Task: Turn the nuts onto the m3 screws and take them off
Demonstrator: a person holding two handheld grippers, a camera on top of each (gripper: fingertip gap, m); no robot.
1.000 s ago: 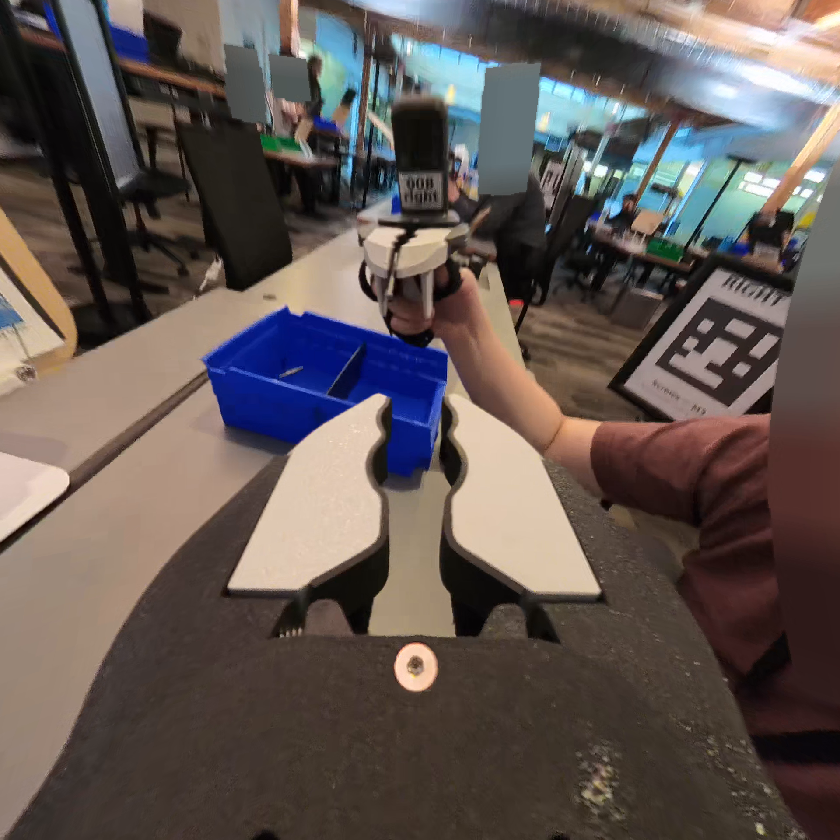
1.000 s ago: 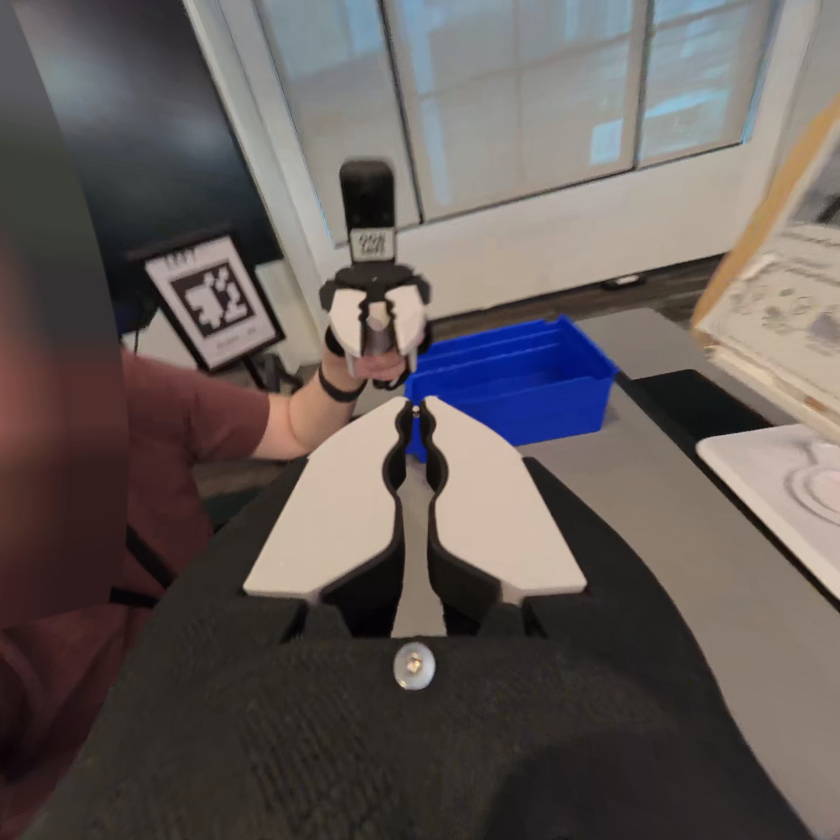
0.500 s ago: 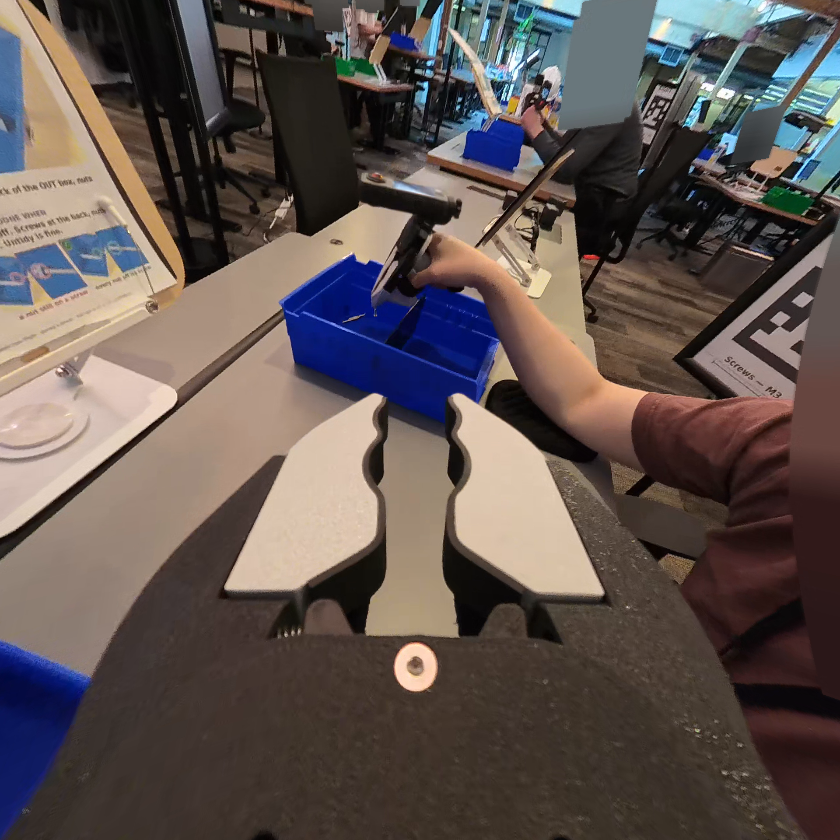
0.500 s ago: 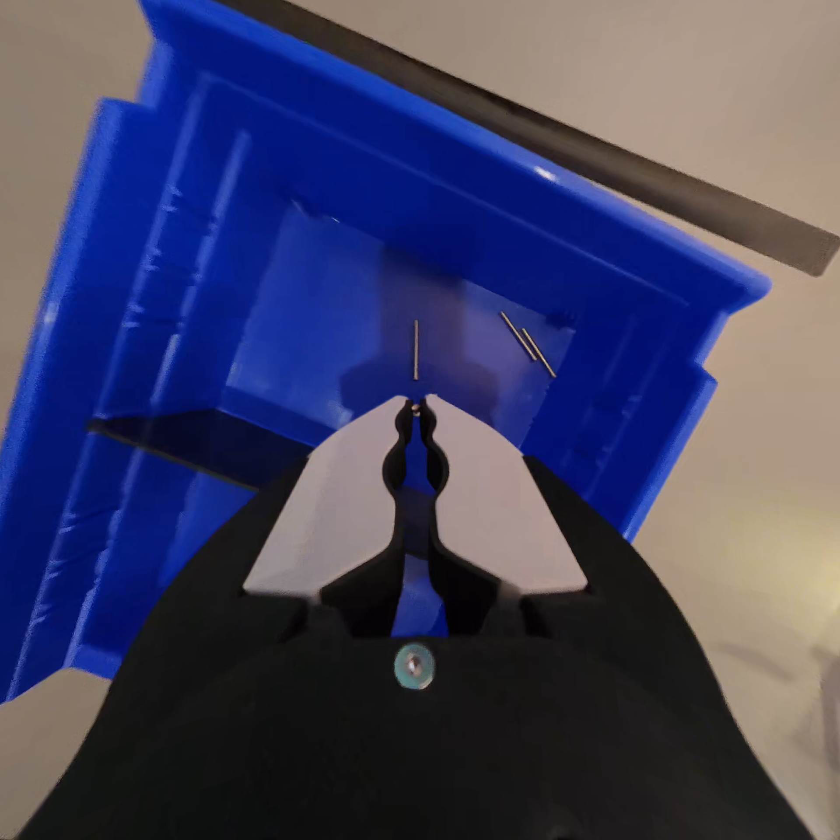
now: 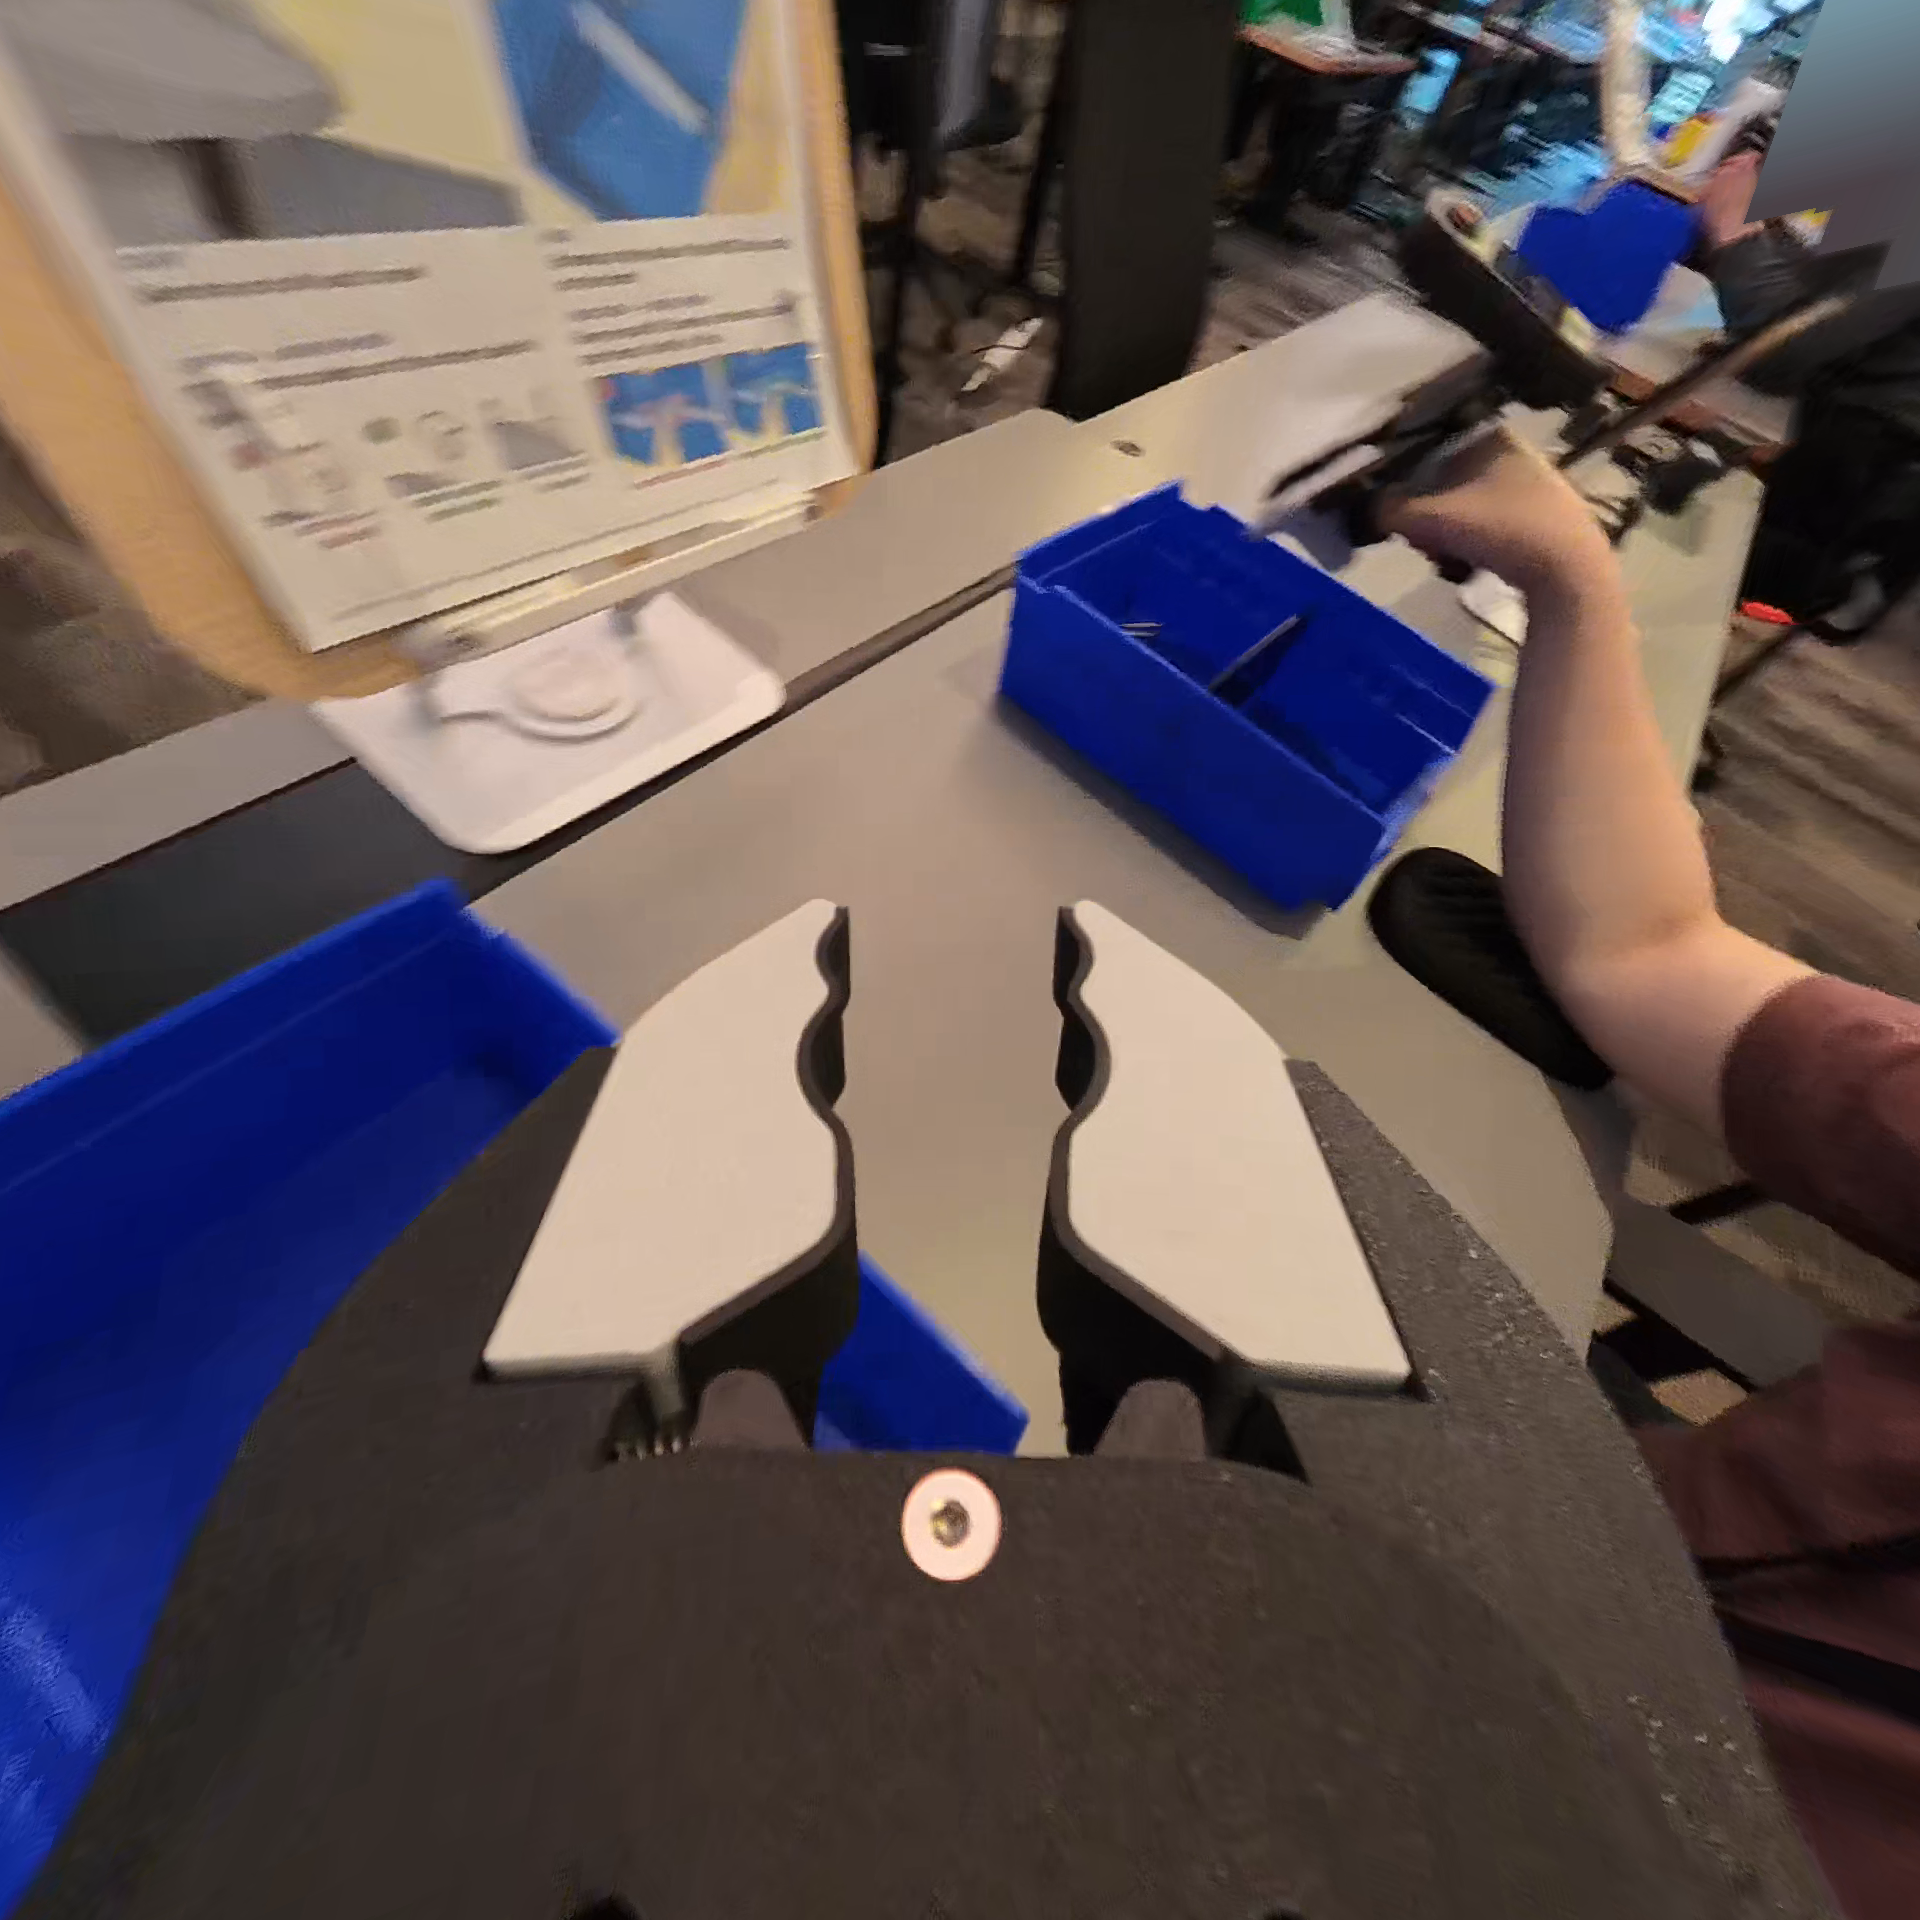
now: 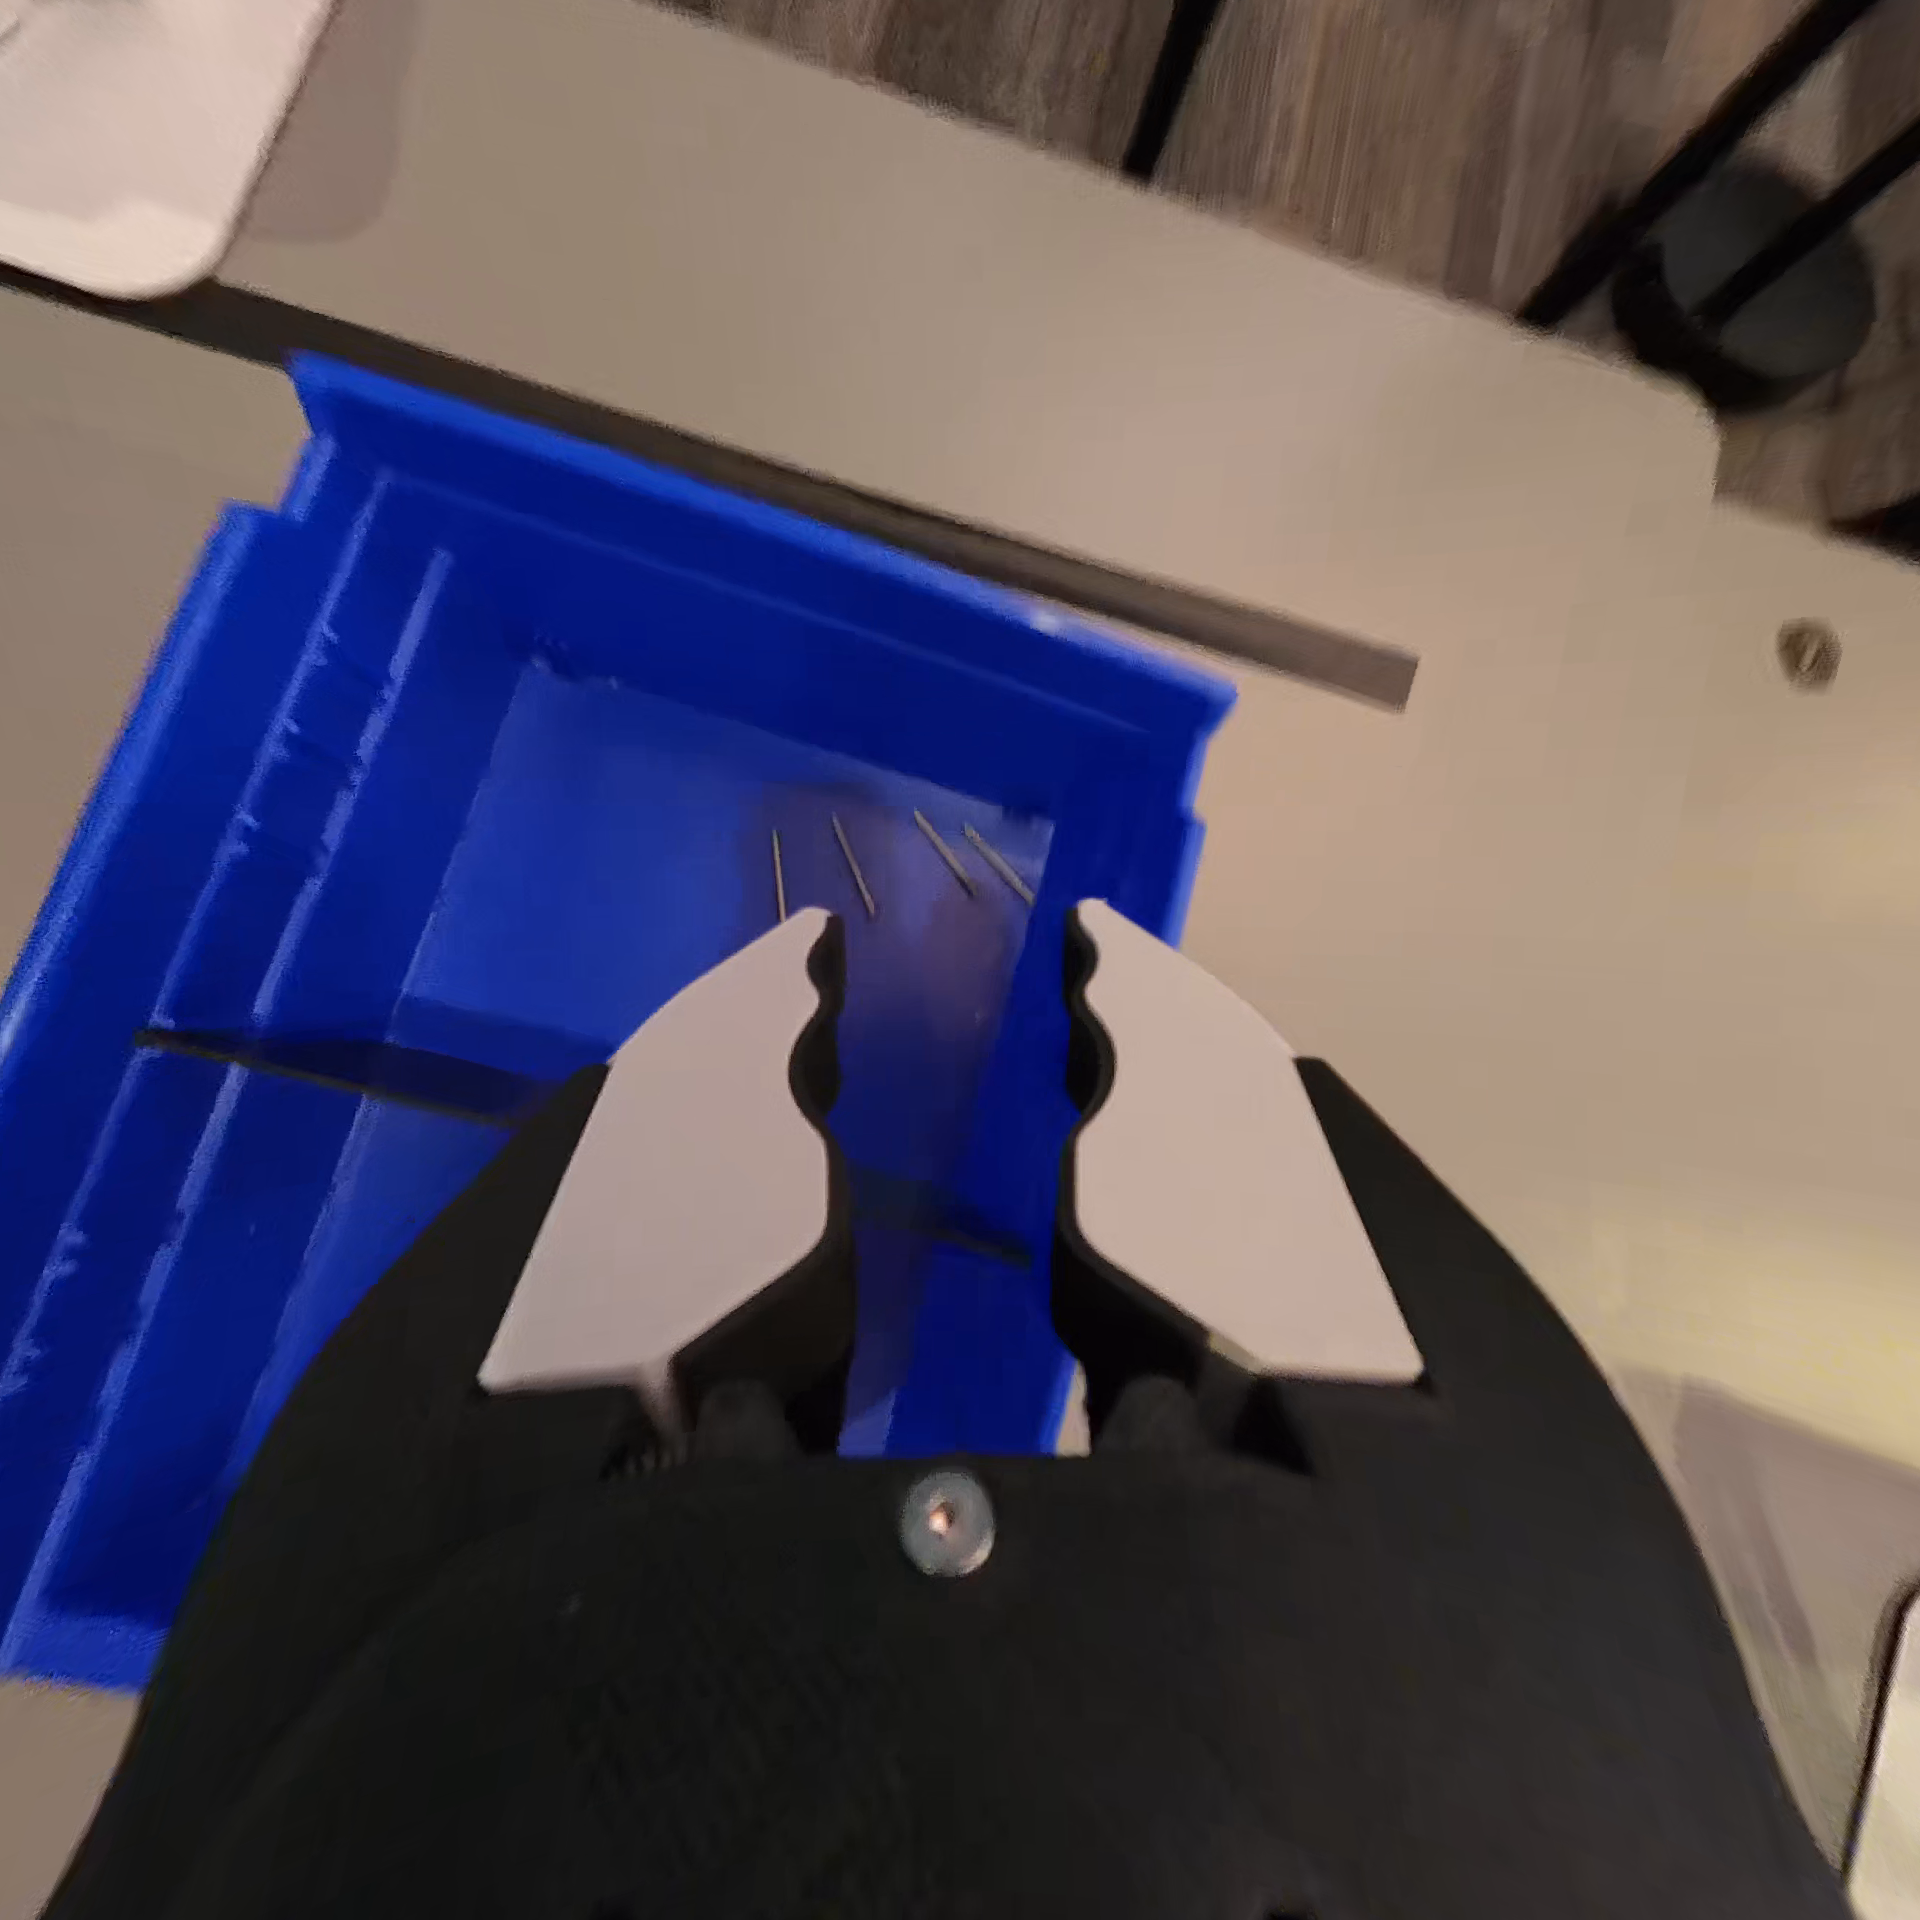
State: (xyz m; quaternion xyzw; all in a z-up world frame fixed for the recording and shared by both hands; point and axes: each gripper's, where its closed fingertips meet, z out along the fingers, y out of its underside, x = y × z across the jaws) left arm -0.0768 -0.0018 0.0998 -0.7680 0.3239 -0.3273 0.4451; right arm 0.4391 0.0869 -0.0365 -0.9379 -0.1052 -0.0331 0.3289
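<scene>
My right gripper (image 6: 951, 920) is open and empty, held over the far compartment of a blue bin (image 6: 727, 499). Several thin metal screws (image 6: 852, 878) lie on the bin floor just beyond its fingertips. A black divider (image 6: 312, 1070) splits the bin. My left gripper (image 5: 951, 925) is open and empty above the grey table (image 5: 935, 810). The same bin (image 5: 1226, 707) shows at the far right of the left wrist view, with the blurred right gripper (image 5: 1351, 457) tilted over it. No nut shows in either view.
A second blue bin (image 5: 260, 1143) sits close at the lower left, partly under my left gripper. An instruction board (image 5: 468, 416) on a white base (image 5: 561, 717) stands at the back left. A person's arm (image 5: 1600, 810) reaches along the table's right edge. My right fingertips sit around 55 cm from my left ones.
My right gripper has opened, and one more screw lies in the bin than before. My left gripper has swung left toward the near bin and its jaws stand a little wider.
</scene>
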